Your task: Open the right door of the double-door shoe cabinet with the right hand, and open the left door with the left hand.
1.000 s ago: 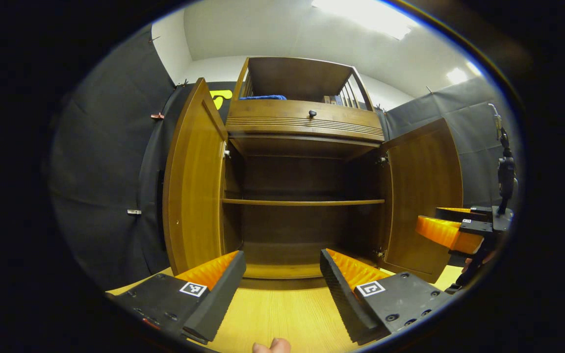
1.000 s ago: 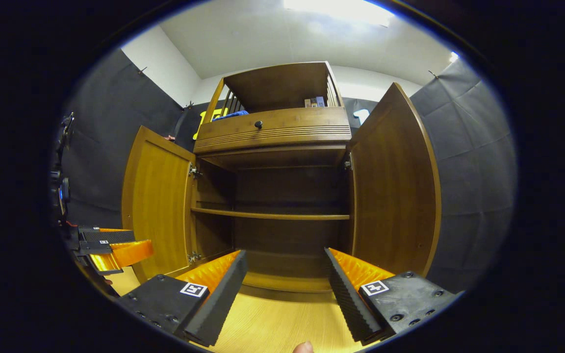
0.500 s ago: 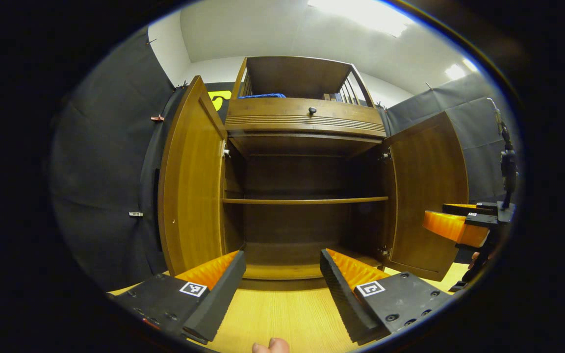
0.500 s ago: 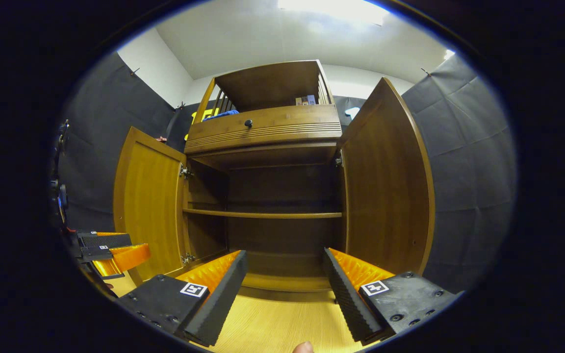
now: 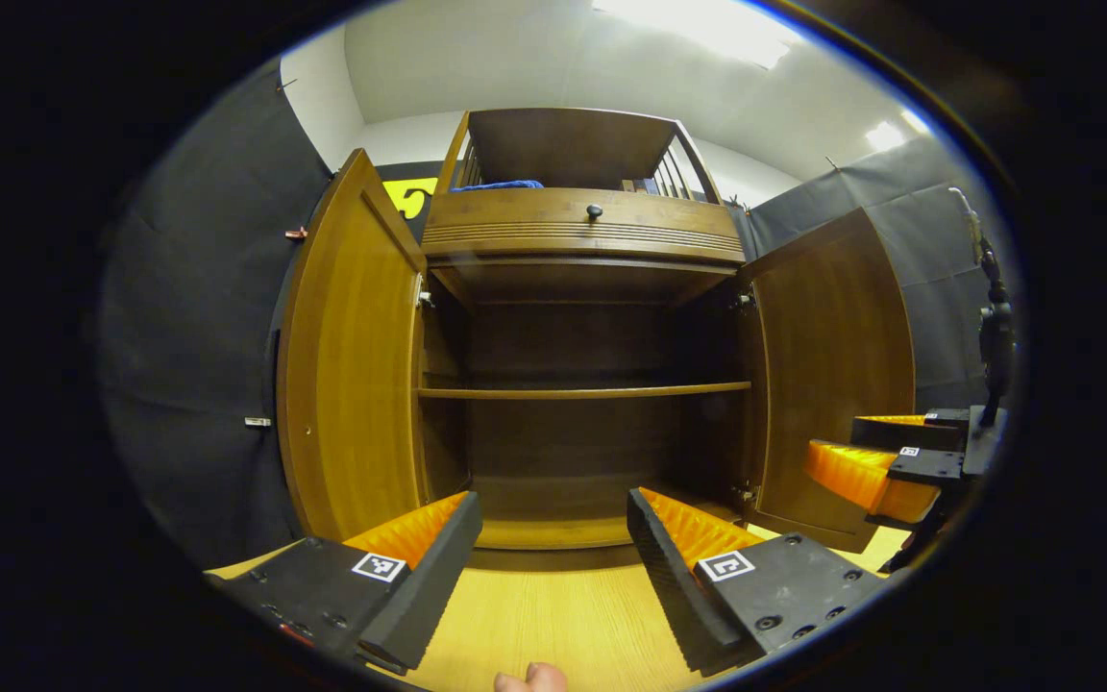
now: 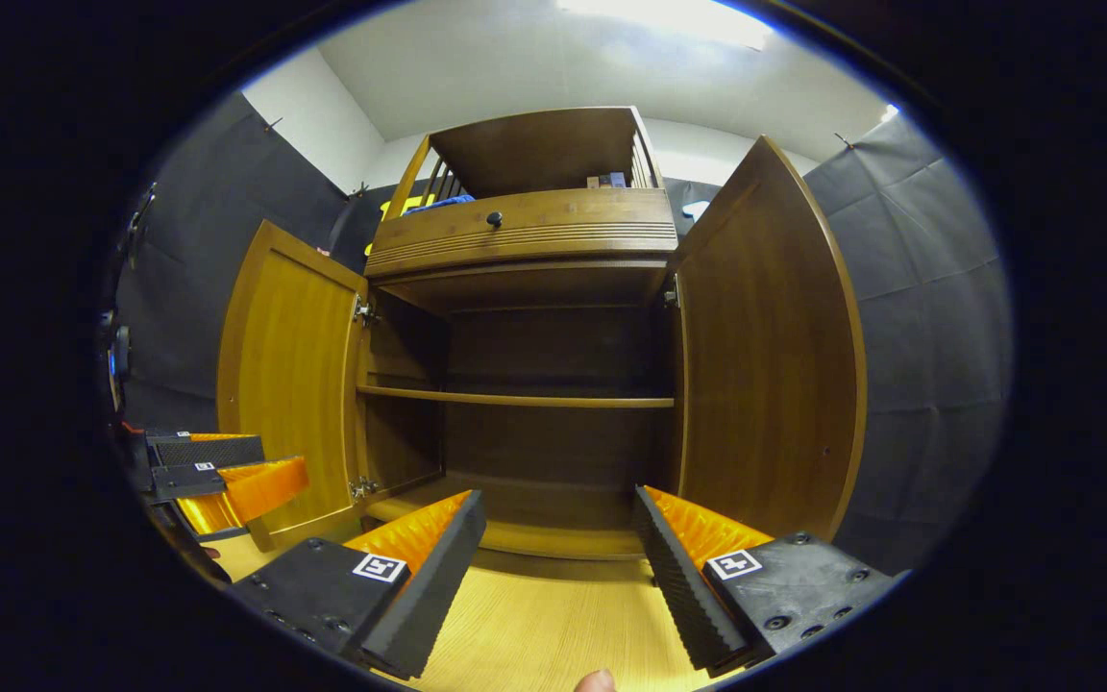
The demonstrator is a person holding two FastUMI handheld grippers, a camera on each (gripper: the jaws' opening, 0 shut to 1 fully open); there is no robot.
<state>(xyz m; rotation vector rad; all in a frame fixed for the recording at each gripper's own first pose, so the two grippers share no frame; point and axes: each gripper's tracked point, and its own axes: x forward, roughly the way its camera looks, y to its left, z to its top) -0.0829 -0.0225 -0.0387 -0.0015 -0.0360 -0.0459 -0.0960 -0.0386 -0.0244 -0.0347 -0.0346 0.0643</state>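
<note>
Shoe cabinet [image 5: 582,250], a brown wooden double-door piece, stands on the pale wood-grain floor [image 5: 553,615] straight ahead in the left gripper view, with both doors swung wide. Its left door [image 5: 347,356] leans out on the left side and its right door [image 5: 832,375] on the right, baring a dark interior split by one horizontal wooden shelf [image 5: 582,391]. Above the opening runs a ribbed drawer front with a small round dark knob [image 5: 594,210], and a blue cloth [image 5: 496,185] lies on the railed top. The left gripper [image 5: 553,543] hangs in front of the opening, jaws spread apart and holding nothing. The right gripper [image 5: 875,461] sits at the far right, just beside the right door's lower edge, jaws parted.

From the right gripper view, the shoe cabinet [image 6: 525,240] again faces the camera, left door [image 6: 289,375] and right door [image 6: 770,356] both wide open, shelf [image 6: 515,398] bare. The right gripper [image 6: 558,548] hovers before the cabinet base with its jaws wide and nothing between them. The left gripper [image 6: 217,476] shows low at the left, near the left door's bottom corner.
</note>
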